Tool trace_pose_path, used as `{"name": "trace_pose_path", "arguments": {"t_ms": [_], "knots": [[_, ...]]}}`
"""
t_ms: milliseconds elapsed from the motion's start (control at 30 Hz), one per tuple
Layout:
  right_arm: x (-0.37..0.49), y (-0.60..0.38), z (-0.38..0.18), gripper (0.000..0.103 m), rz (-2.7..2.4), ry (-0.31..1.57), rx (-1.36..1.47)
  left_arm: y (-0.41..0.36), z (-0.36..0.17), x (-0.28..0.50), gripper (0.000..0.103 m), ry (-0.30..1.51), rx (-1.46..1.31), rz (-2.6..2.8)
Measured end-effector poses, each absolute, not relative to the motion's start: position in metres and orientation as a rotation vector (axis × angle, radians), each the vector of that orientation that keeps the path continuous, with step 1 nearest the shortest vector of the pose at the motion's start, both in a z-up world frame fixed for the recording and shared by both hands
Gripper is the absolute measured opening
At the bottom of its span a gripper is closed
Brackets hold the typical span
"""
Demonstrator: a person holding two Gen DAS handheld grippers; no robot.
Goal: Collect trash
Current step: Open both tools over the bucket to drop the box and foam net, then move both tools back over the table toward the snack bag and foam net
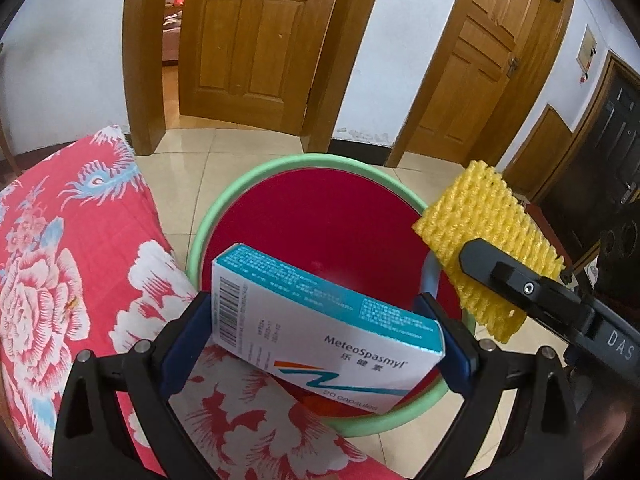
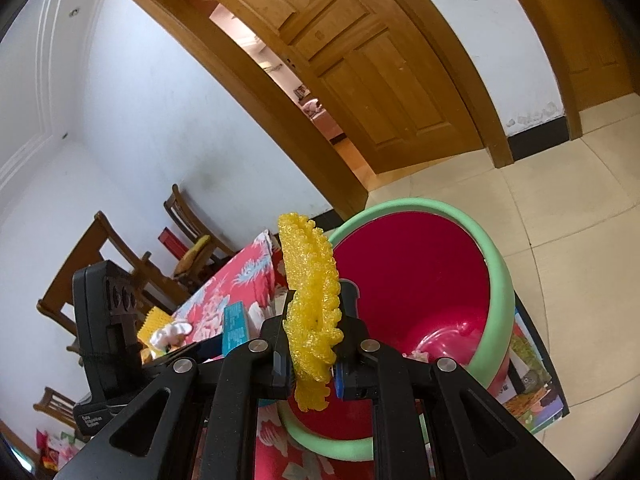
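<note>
My left gripper (image 1: 316,332) is shut on a white and teal medicine box (image 1: 320,320) and holds it over the near rim of a red bin with a green rim (image 1: 256,188). My right gripper (image 2: 314,320) is shut on a yellow foam fruit net (image 2: 310,292) and holds it upright beside the bin (image 2: 502,280). The net (image 1: 488,236) and the right gripper also show at the bin's right edge in the left wrist view. The medicine box (image 2: 236,324) shows small at the left of the right wrist view.
A table under a red floral cloth (image 1: 60,272) lies left of the bin, with another yellow net (image 2: 154,318) and white scrap (image 2: 172,332) on it. Wooden chairs (image 2: 100,264) stand behind. Wooden doors (image 1: 244,40) and tiled floor lie beyond. A colourful box (image 2: 532,384) sits under the bin.
</note>
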State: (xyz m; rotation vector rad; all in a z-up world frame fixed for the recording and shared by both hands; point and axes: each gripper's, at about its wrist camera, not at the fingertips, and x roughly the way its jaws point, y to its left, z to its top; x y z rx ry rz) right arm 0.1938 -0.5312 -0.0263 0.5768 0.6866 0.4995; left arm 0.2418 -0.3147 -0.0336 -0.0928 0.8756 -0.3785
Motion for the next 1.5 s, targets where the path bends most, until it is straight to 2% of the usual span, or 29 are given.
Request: {"name": "trace_pose_path", "arguments": {"t_ms": [500, 633, 1300, 1400, 1500], "knots": [[0.196, -0.528, -0.028, 0.016, 0.490, 0.693, 0.548, -0.311, -0.036, 0.245, 0.100, 0.886, -0.110, -0.356], [0.198, -0.528, -0.030, 0.042, 0.458, 0.699, 0.553, -0.313, -0.036, 0.244, 0.100, 0.883, -0.111, -0.355], [0.197, -0.515, -0.021, 0.049, 0.466, 0.688, 0.534, -0.300, -0.031, 0.241, 0.100, 0.880, -0.125, -0.338], [0.195, -0.511, -0.014, 0.054, 0.461, 0.678, 0.506, -0.297, -0.027, 0.237, 0.100, 0.875, -0.111, -0.330], [0.194, -0.506, -0.007, 0.063, 0.448, 0.670, 0.523, -0.289, -0.021, 0.232, 0.100, 0.885, -0.091, -0.317]]}}
